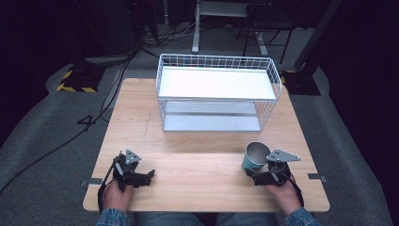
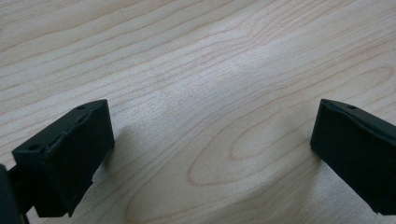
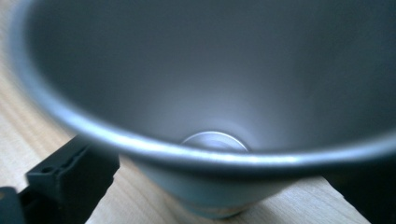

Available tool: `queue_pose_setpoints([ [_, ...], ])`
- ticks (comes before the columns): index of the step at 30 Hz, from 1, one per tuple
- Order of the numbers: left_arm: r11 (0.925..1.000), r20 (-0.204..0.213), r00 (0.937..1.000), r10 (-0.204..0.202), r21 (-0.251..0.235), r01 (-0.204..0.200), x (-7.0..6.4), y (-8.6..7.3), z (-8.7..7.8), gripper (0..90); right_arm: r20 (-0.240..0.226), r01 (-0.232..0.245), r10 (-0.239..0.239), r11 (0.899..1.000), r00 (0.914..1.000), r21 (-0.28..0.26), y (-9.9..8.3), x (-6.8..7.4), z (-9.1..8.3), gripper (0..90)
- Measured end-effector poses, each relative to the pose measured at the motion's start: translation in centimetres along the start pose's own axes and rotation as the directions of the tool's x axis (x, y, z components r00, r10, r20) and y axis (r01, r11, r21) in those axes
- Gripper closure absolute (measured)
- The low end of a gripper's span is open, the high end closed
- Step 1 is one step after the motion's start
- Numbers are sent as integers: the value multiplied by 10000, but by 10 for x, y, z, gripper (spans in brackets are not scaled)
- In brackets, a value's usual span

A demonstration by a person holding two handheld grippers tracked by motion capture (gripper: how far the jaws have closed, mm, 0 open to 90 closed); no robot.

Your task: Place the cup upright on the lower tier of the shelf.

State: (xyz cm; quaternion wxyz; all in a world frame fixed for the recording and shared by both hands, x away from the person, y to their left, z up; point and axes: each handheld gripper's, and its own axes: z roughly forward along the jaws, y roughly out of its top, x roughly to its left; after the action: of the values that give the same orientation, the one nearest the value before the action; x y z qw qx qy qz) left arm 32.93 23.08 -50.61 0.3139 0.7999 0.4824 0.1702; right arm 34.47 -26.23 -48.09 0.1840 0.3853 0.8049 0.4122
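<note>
Pale wood-grain table (image 1: 197, 179), smooth, with rounded corners. Toward the far edge, a white wire rack (image 1: 218, 92) with two flat shelves, both bare, and a wire rail around the top one.

At the near right, a tapered cup (image 1: 254, 157): teal outside, dull grey metal inside, thin rolled rim, round flat bottom, nothing in it. Upright on the table, just ahead of the right gripper (image 1: 261, 177). In the right gripper view, cup (image 3: 205, 116) between the two black jaws, blurred; cannot tell whether clamped or merely straddled.

At the near left, left gripper (image 1: 140, 178) low over the table, jaws spread wide with bare wood (image 2: 210, 93) between them. Blocky matte black fingertips (image 2: 70, 149).

No readable writing anywhere.
</note>
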Motion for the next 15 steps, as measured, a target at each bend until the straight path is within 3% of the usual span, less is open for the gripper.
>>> queue_pose_setpoints([
  [6,10000,1,10000,9,8,-9,0,0,0,1,-4,-166,166,9996,9999,-224,-2,1,6,151],
  [15,10000,0,10000,2,4,-2,0,0,0,1,57,-77,77,10000,10000,5,-7,3,12,197],
])
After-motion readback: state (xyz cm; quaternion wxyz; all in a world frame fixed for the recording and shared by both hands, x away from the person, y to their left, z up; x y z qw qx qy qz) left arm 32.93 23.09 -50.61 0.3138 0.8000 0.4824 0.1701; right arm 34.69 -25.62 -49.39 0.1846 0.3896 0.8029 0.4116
